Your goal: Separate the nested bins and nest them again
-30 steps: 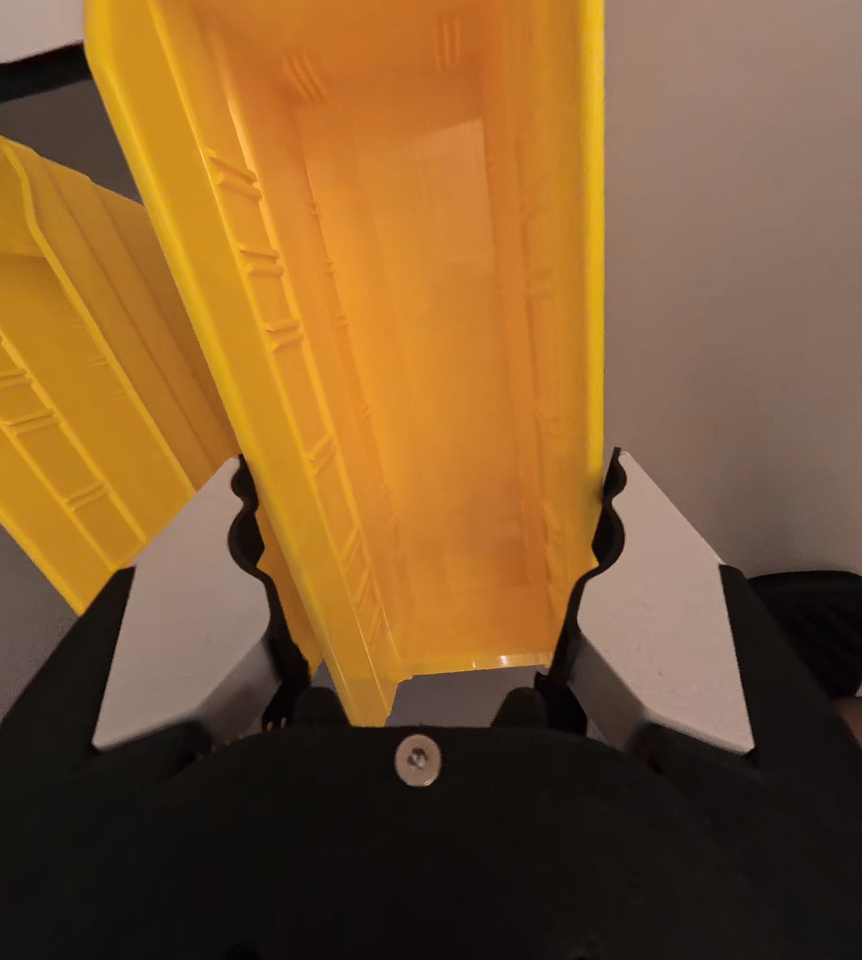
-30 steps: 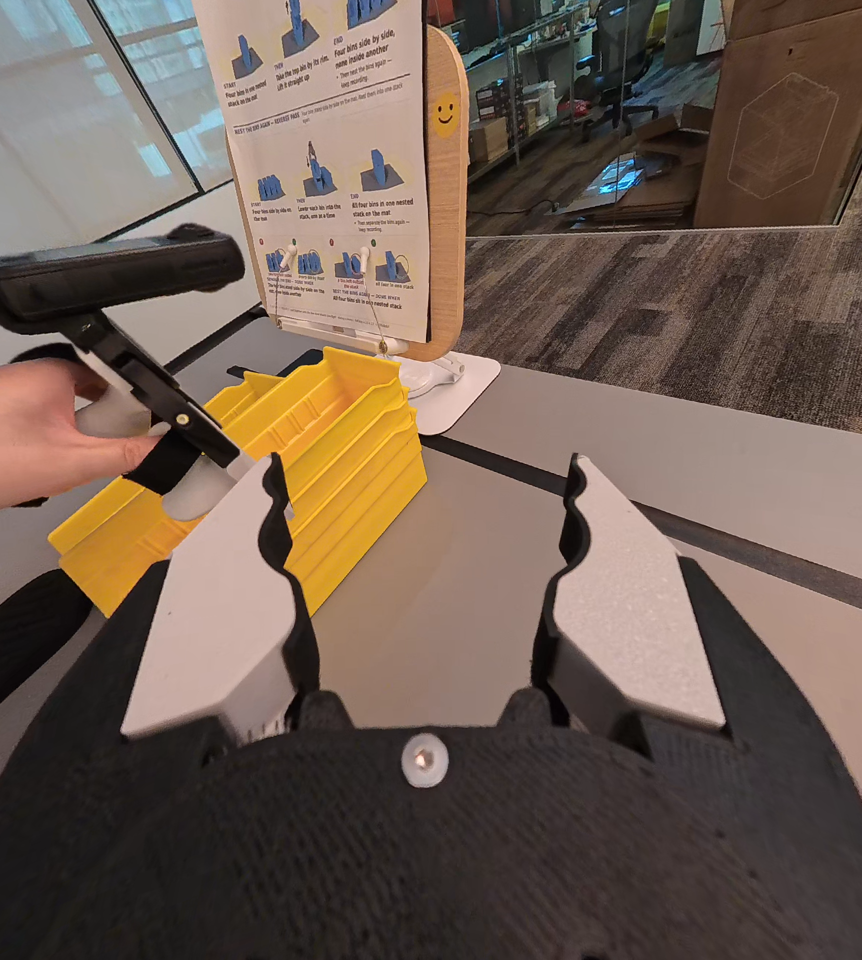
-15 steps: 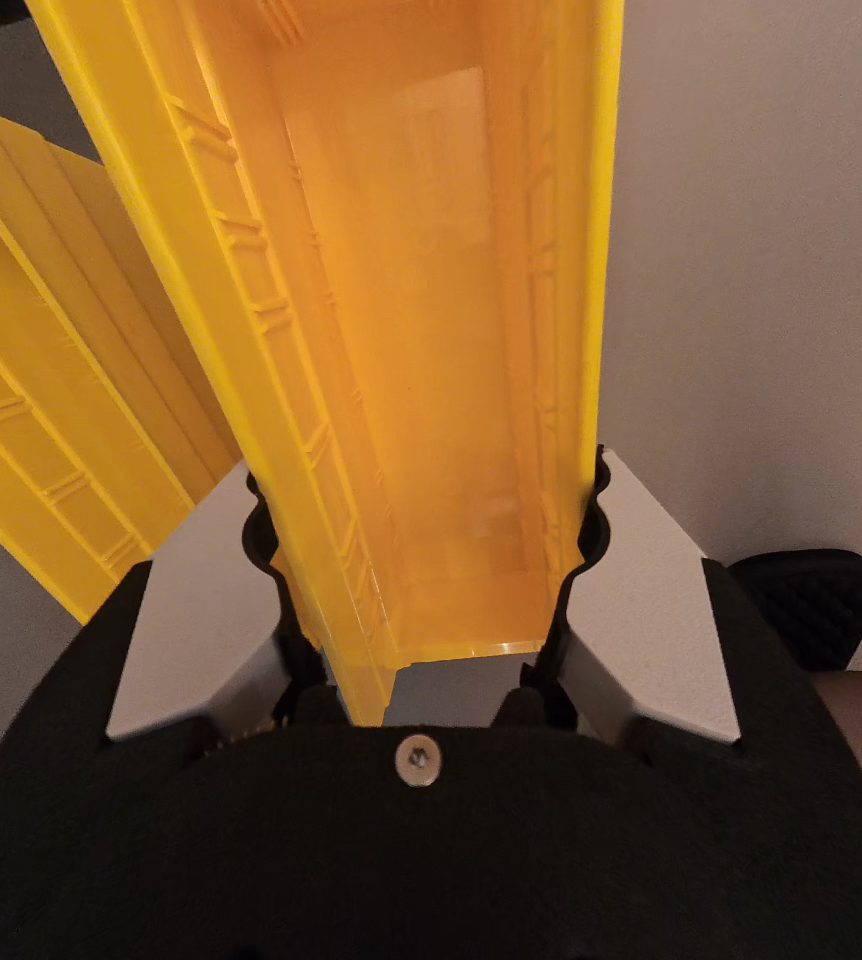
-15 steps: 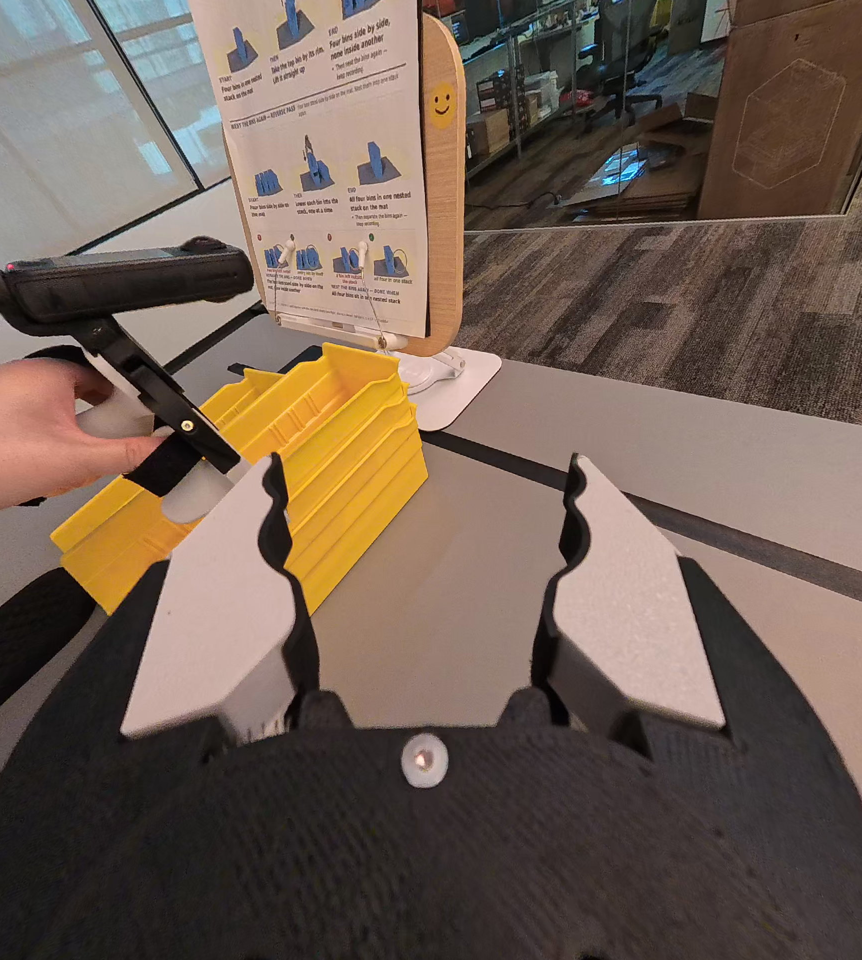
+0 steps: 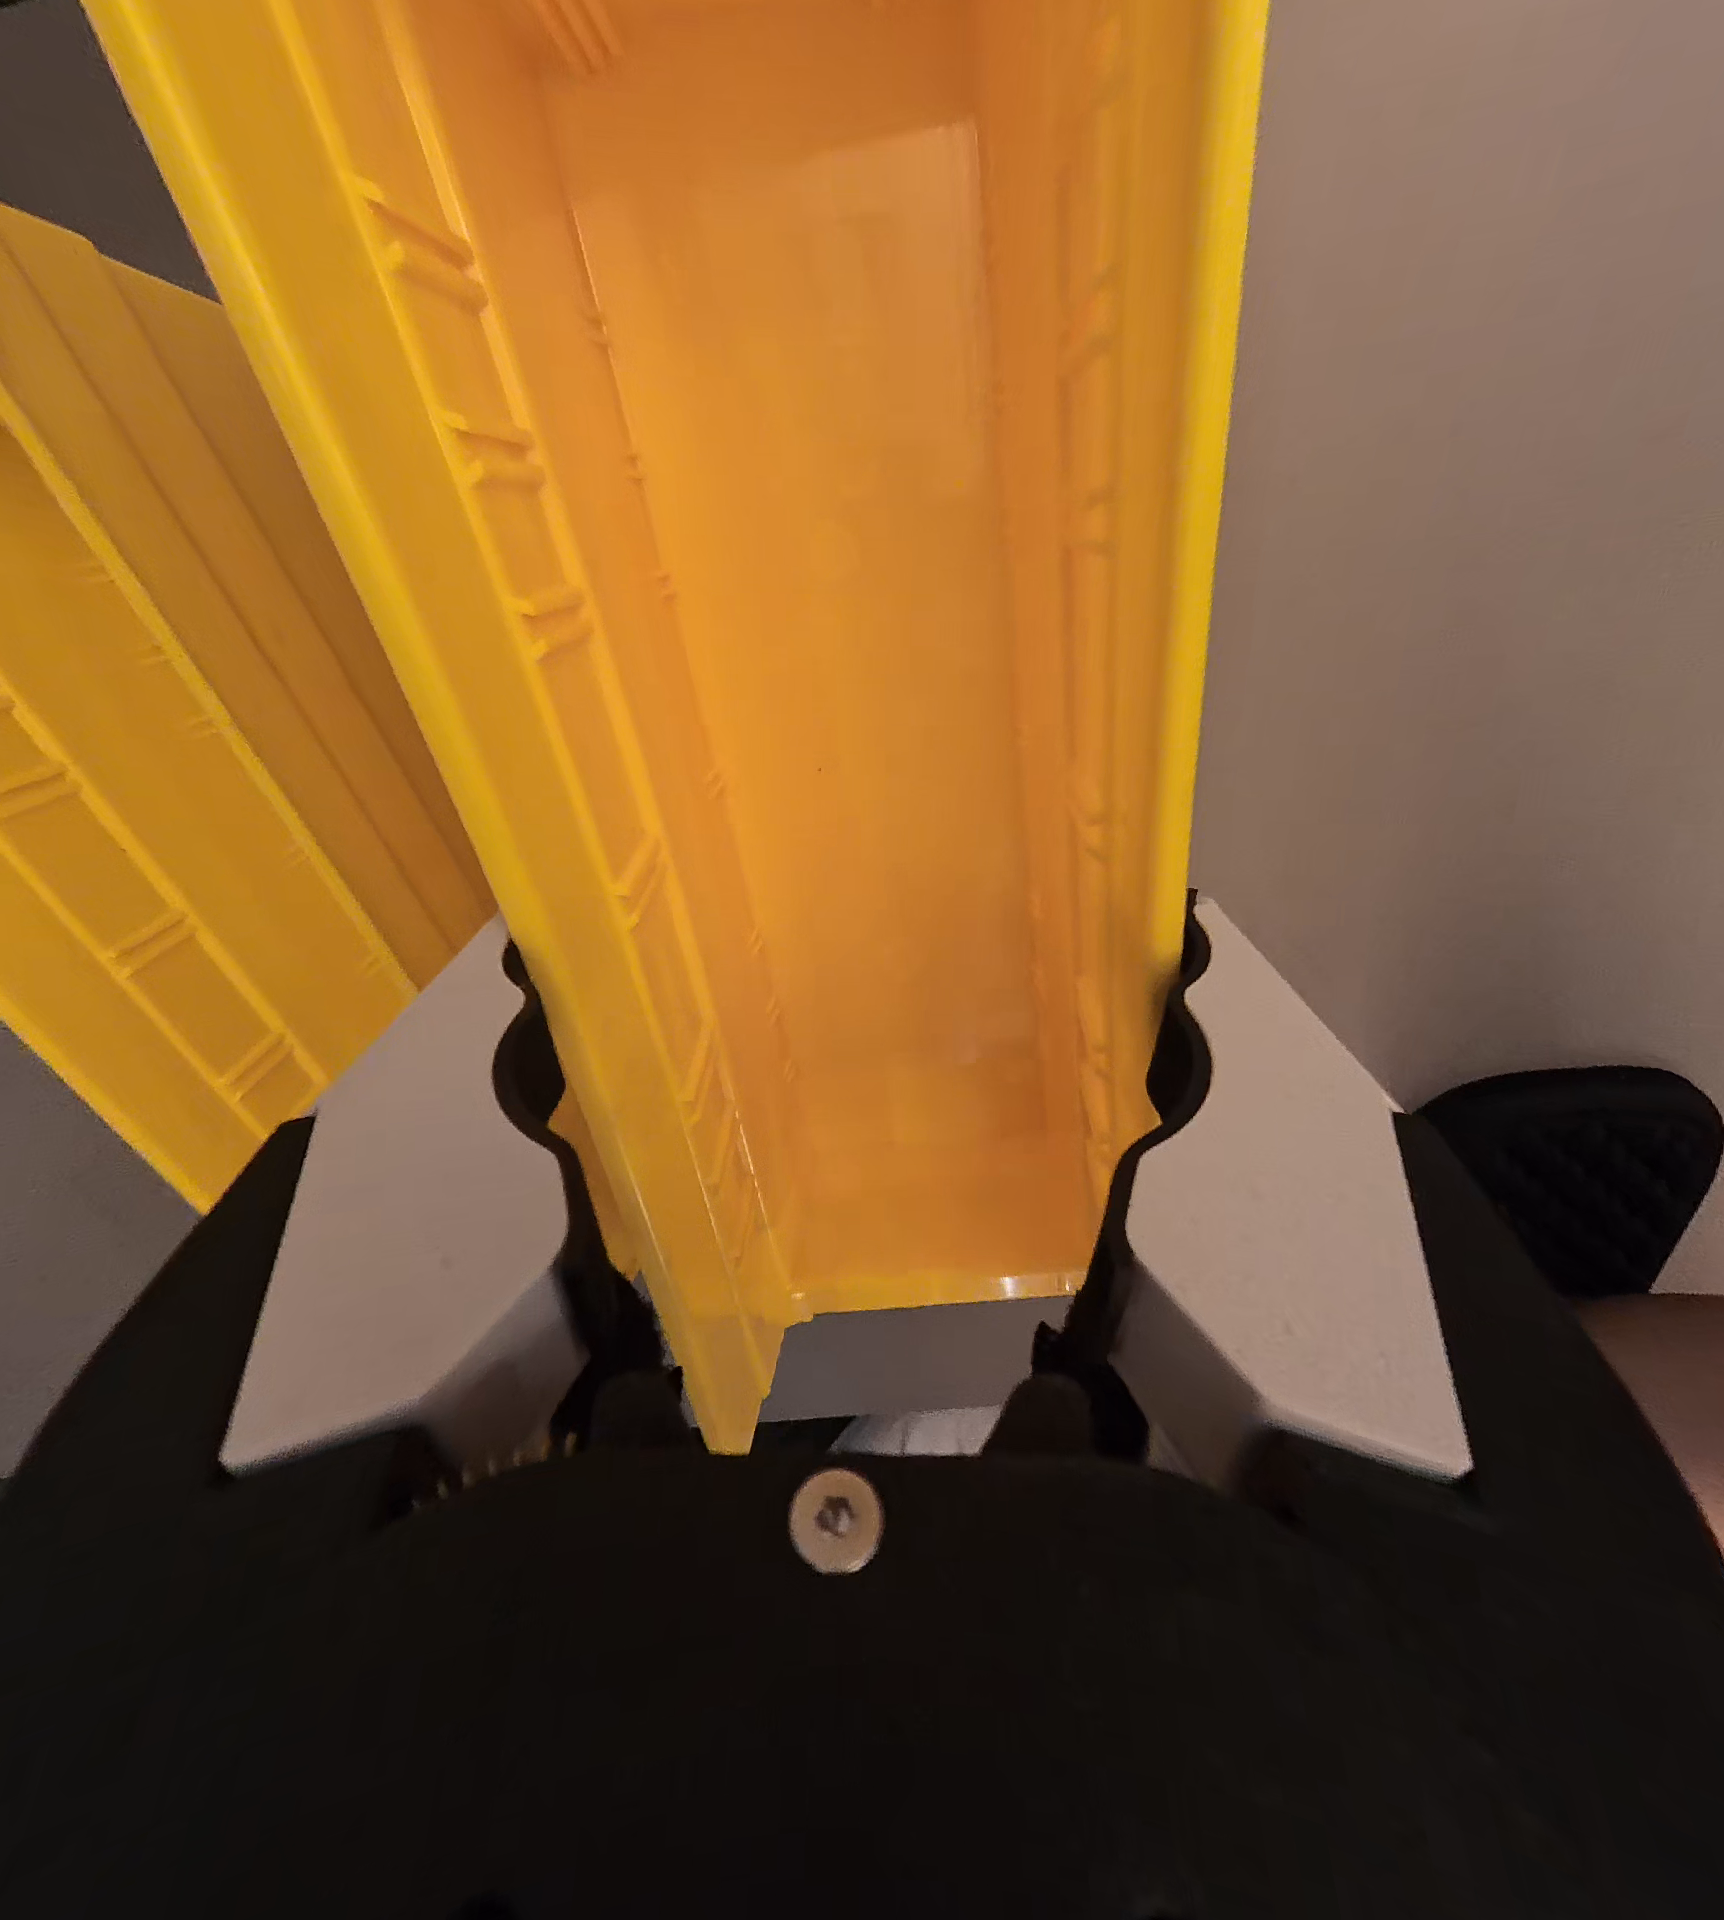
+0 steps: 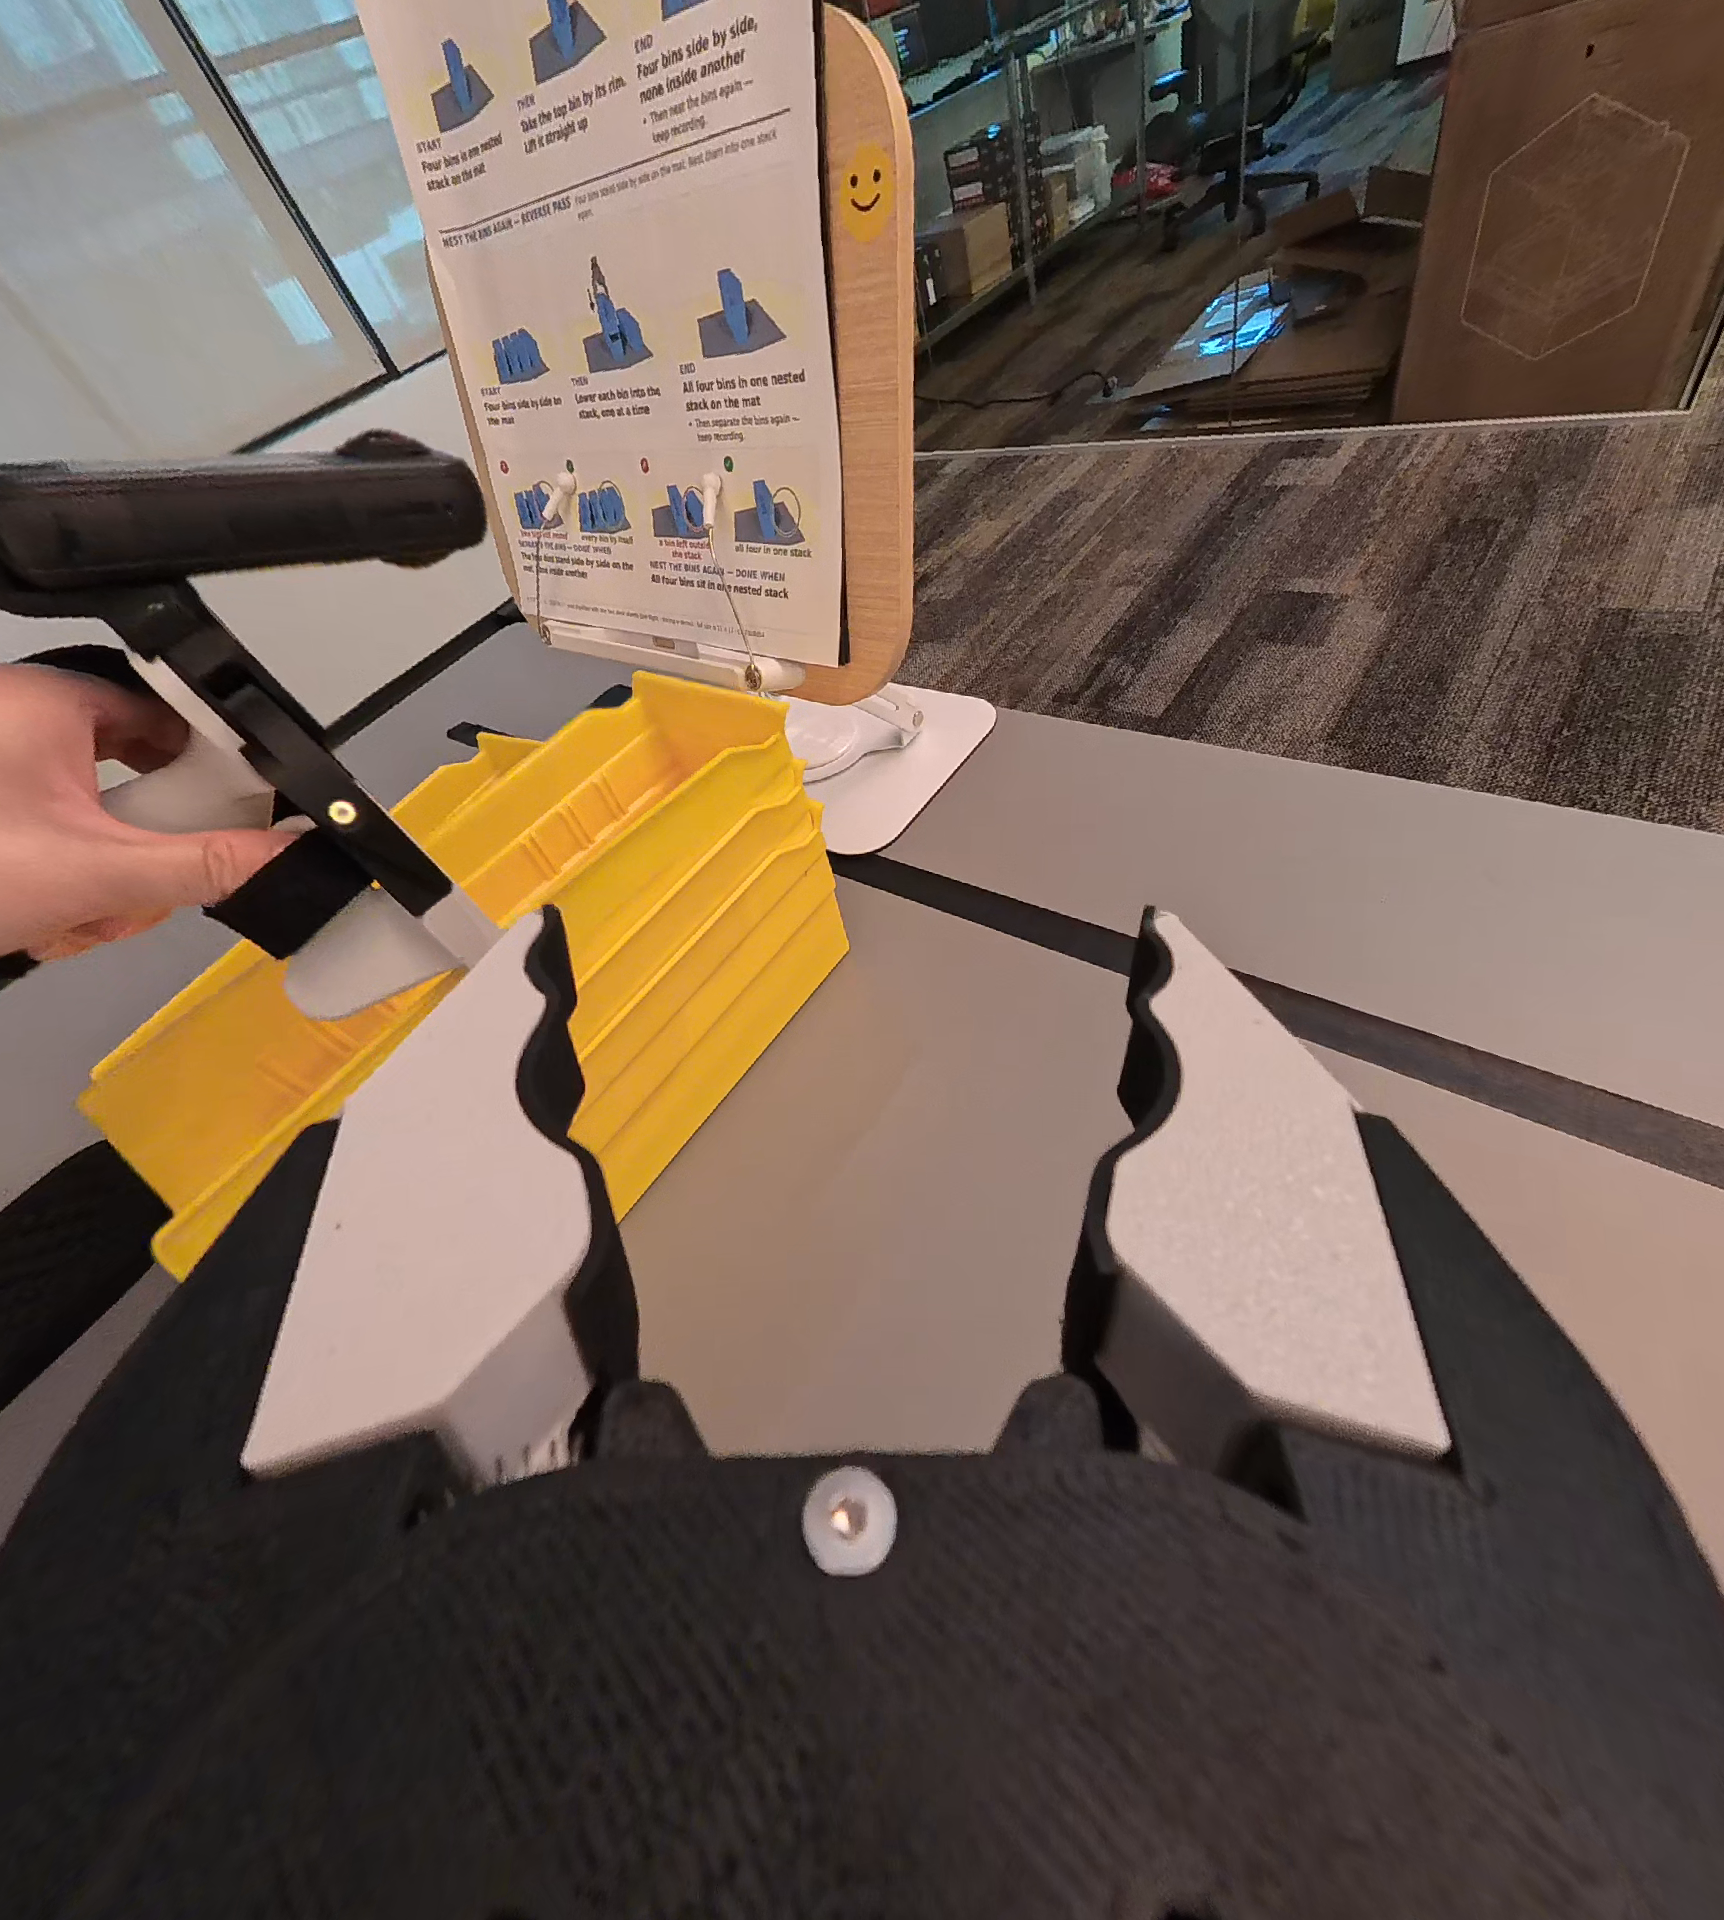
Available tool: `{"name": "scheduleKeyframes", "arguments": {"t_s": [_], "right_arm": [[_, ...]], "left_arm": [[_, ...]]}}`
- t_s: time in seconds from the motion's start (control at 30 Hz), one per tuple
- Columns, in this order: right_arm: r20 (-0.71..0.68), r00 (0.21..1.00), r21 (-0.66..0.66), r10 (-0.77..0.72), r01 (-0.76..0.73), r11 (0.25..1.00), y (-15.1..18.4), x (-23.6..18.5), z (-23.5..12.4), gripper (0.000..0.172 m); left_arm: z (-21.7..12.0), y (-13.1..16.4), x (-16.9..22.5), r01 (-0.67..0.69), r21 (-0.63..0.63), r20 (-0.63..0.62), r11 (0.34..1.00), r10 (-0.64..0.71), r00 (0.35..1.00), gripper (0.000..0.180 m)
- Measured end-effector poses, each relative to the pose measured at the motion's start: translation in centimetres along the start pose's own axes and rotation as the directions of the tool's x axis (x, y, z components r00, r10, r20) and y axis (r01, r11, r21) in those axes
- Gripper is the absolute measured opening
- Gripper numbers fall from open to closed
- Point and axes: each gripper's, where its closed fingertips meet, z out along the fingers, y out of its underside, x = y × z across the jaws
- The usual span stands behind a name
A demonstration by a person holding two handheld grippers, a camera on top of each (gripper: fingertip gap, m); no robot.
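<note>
On the desk (image 6: 941,1091), your left hand-held gripper (image 5: 853,1029) has narrowed onto the top yellow bin (image 5: 837,623), ready to lift; right hand-held gripper (image 6: 842,1049) wide open, empty

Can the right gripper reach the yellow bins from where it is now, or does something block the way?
Probably yes, on the near side. The right gripper is open over bare table, and the long side wall of the yellow bins faces it unobstructed. The left gripper and hand occupy the bins' left end.
</note>
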Motion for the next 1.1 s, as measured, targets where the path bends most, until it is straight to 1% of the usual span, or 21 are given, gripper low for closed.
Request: {"name": "scheduleKeyframes", "arguments": {"t_s": [0.1,0.2,0.3,0.4,0.53,0.67,0.77,0.87,0.93,1.1], "right_arm": [[-0.002,1.0,-0.004,0.0,0.0,1.0,0.1,0.0,0.1,0.107],[-0.004,1.0,-0.007,-0.001,0.001,1.0,0.2,0.1,0.2,0.107],[-0.006,1.0,-0.017,-0.002,0.002,1.0,0.4,0.1,0.3,0.107],[-0.008,1.0,-0.022,0.001,-0.002,1.0,0.5,0.3,0.4,0.107],[-0.009,1.0,-0.022,0.01,-0.01,1.0,0.6,0.6,0.3,0.107],[-0.008,1.0,-0.018,0.016,-0.016,1.0,0.6,0.7,0.2,0.107],[-0.008,1.0,-0.019,0.015,-0.015,1.0,0.6,0.7,0.2,0.107],[-0.012,1.0,-0.014,0.015,-0.016,1.0,0.5,0.8,0.1,0.107],[-0.012,1.0,-0.01,0.018,-0.018,1.0,0.4,0.9,0.0,0.107],[-0.019,1.0,-0.023,0.013,-0.013,1.0,0.6,1.0,0.3,0.106]], "left_arm": [[-1.0,-0.3,0.0,0.003,0.009,-0.006,1.0,-0.003,1.0,0.118],[-3.0,-0.9,0.0,0.007,0.043,-0.018,0.999,-0.006,1.0,0.118],[-6.2,-1.2,-0.4,-0.014,0.059,-0.017,0.998,0.016,1.0,0.119],[-10.0,-1.2,-1.8,-0.014,0.085,-0.041,0.996,0.018,0.999,0.12],[-14.2,-0.7,-5.7,0.006,0.136,-0.039,0.991,-0.001,0.999,0.121],[-16.5,0.2,-11.5,-0.004,0.179,0.012,0.984,0.002,1.0,0.121],[-16.8,0.9,-15.7,0.007,0.214,0.018,0.977,-0.011,1.0,0.121],[-16.0,1.7,-19.5,0.049,0.253,-0.011,0.966,-0.047,0.999,0.12],[-14.9,2.2,-22.2,0.095,0.271,-0.024,0.958,-0.092,0.995,0.119],[-10.4,4.4,-28.3,0.148,0.259,0.016,0.954,-0.158,0.987,0.118]]}}
